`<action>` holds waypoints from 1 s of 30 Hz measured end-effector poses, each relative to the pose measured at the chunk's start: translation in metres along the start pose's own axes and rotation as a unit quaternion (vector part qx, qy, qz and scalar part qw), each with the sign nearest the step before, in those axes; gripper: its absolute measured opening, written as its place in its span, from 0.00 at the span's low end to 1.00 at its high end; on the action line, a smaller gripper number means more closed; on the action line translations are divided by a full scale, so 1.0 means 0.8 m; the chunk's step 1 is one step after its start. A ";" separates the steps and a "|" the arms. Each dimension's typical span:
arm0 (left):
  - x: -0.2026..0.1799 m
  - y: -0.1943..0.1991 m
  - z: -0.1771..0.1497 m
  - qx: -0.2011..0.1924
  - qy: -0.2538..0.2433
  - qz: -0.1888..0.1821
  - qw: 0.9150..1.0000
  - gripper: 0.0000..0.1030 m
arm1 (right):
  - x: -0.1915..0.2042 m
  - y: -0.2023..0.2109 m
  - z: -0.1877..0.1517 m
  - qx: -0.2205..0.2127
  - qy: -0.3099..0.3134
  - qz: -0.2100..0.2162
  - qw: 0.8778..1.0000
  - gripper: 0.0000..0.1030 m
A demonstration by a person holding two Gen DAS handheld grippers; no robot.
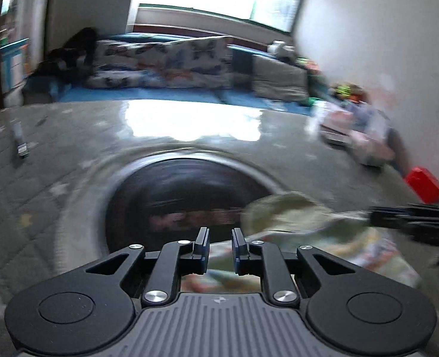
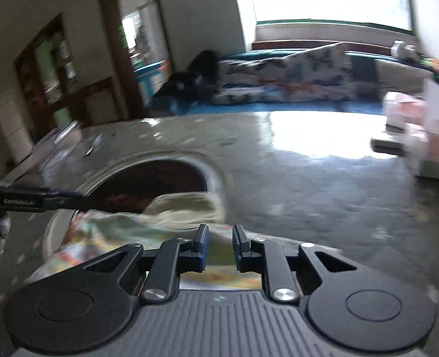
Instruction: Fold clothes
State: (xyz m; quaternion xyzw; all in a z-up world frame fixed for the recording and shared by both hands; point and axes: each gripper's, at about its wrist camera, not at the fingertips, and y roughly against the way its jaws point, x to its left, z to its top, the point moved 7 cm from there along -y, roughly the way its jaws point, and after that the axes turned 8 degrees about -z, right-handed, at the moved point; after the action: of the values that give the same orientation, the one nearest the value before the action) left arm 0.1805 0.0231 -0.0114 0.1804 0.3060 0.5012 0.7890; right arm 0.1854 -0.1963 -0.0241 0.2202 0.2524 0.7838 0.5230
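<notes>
**Item 1. Garment** [image 1: 293, 217]: pale yellow-green cloth with a multicoloured print, crumpled. Location: draped over the rim at about 4 o'clock of a round basket [image 1: 85, 196] with a dark interior, spilling out toward the cameras; in the right wrist view the garment [image 2: 183, 211] lies at the basket's 5 o'clock edge and runs under the tongs. The basket stands on a grey star-patterned floor mat [image 1: 40, 214]. No fold is visible in it; blur hides whether it is a shirt, trousers or something else.

**Handling (judged):** light, soft and limp; it will sag and bunch from any single pinch point and offers no stiffness. Not fragile. Best taken at an edge or corner, hem or shoulder seam, one pinch per side, so it hangs flat. No such seam can be made out here.

**Item 2. Left tongs** [image 1: 220, 244]: released, a clear gap between the pads, printed cloth showing beneath at 6 o'clock; nothing gripped.

**Item 3. Right tongs** [image 2: 220, 242]: likewise parted. Cloth is visible through the gap, but whether the pads touch it cannot be told.

**Writing:** "GenRobot", followed by unreadable characters, in white on the side of the left tool, at 9 o'clock in the right wrist view. A small embossed mark on each grey housing is unreadable. Reddish lettering inside the basket is too blurred to read.
</notes>
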 end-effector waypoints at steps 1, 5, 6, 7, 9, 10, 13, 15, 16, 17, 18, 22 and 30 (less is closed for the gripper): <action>-0.011 -0.004 -0.001 0.004 -0.007 -0.013 1.000 0.17 | 0.010 -0.005 0.001 0.004 0.007 0.009 1.000 0.16; -0.038 -0.033 -0.002 0.025 -0.013 -0.042 0.999 0.17 | 0.031 -0.025 0.001 0.017 0.026 0.020 0.999 0.16; -0.041 -0.041 -0.002 0.029 -0.012 -0.045 0.999 0.17 | 0.033 -0.031 0.001 0.019 0.027 0.019 0.999 0.16; -0.041 -0.049 -0.002 0.034 -0.011 -0.046 0.998 0.17 | 0.033 -0.036 0.001 0.021 0.026 0.018 0.999 0.16; -0.036 -0.065 -0.002 0.043 -0.006 -0.038 0.998 0.17 | 0.033 -0.046 0.002 0.026 0.024 0.015 0.999 0.16; -0.033 -0.071 -0.002 0.047 -0.002 -0.036 0.998 0.17 | 0.035 -0.047 0.001 0.027 0.027 0.016 0.999 0.16; -0.025 -0.077 -0.001 0.051 0.011 -0.040 0.998 0.17 | 0.045 -0.035 -0.003 0.026 0.049 0.026 0.998 0.16; -0.025 -0.077 0.001 0.051 0.013 -0.038 0.998 0.17 | 0.052 -0.028 -0.006 0.026 0.064 0.033 0.997 0.17; -0.026 -0.077 0.000 0.051 0.011 -0.036 0.998 0.17 | 0.055 -0.024 -0.007 0.026 0.071 0.036 0.996 0.17; -0.026 -0.077 0.000 0.050 0.009 -0.035 0.998 0.18 | 0.058 -0.020 -0.008 0.026 0.078 0.039 0.996 0.17; -0.027 -0.078 0.000 0.050 0.008 -0.033 0.998 0.18 | 0.061 -0.016 -0.010 0.025 0.086 0.042 0.995 0.18; -0.030 -0.079 -0.001 0.049 0.001 -0.027 0.998 0.17 | 0.074 -0.001 -0.016 0.025 0.115 0.055 0.992 0.21; -0.035 -0.081 -0.003 0.044 -0.012 -0.016 0.999 0.17 | 0.122 0.044 -0.076 0.030 0.195 0.078 0.977 0.21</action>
State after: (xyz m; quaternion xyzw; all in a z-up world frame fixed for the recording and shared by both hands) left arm 0.2140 -0.0304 -0.0430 0.2165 0.3208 0.4723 0.7919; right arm 0.0890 -0.1267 -0.0413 0.0975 0.3549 0.8420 0.3945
